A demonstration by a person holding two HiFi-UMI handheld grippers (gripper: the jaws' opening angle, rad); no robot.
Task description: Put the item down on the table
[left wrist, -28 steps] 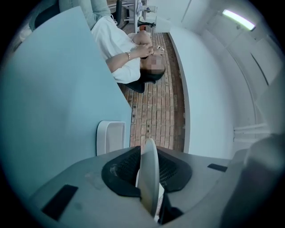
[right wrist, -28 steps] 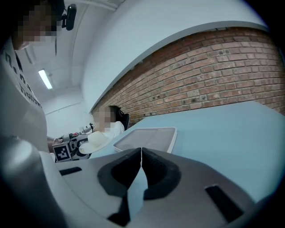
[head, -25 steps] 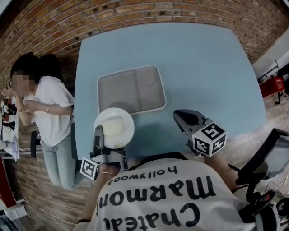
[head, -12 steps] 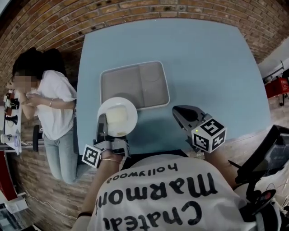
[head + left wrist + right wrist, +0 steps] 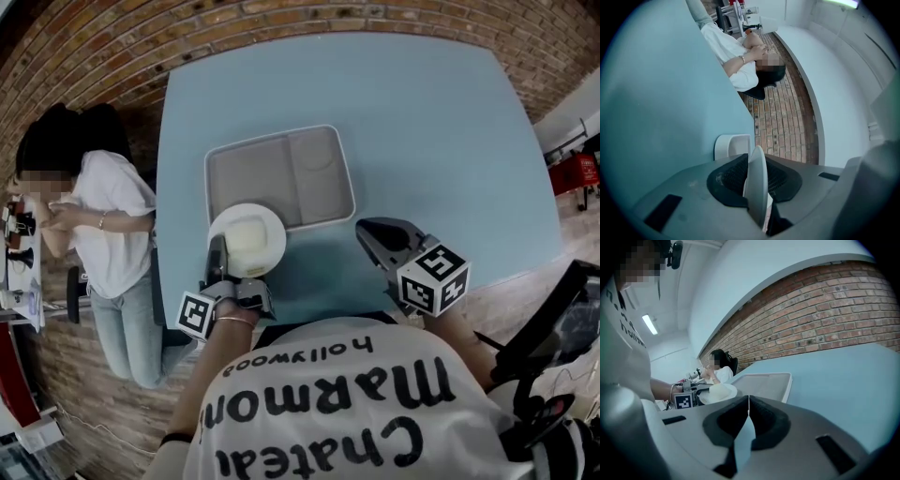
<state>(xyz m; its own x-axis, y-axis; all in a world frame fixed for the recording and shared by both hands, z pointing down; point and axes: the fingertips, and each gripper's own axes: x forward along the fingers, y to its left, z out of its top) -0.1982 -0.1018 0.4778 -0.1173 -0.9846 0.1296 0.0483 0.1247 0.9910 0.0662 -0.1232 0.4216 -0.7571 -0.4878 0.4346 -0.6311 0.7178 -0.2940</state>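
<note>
A round white plate [image 5: 247, 240] is held level by its near rim in my left gripper [image 5: 218, 257], which is shut on it. The plate overlaps the near left corner of a grey two-part tray [image 5: 309, 159] on the light blue table [image 5: 422, 122]. In the left gripper view the plate's rim [image 5: 757, 183] stands edge-on between the jaws, with the tray's corner [image 5: 732, 144] beyond. My right gripper [image 5: 373, 236] is over the table's near edge, shut and holding nothing. The right gripper view shows its tips [image 5: 748, 401] meeting, and the plate [image 5: 718, 392] off to the left.
A person in a white shirt [image 5: 108, 220] sits close to the table's left edge. A brick floor [image 5: 281, 23] surrounds the table. The tray [image 5: 764, 381] holds nothing. Dark equipment [image 5: 553, 328] stands at my right.
My left gripper has carried the plate a little farther from me, so it now overlaps the tray's near left corner. The right gripper has hardly moved.
</note>
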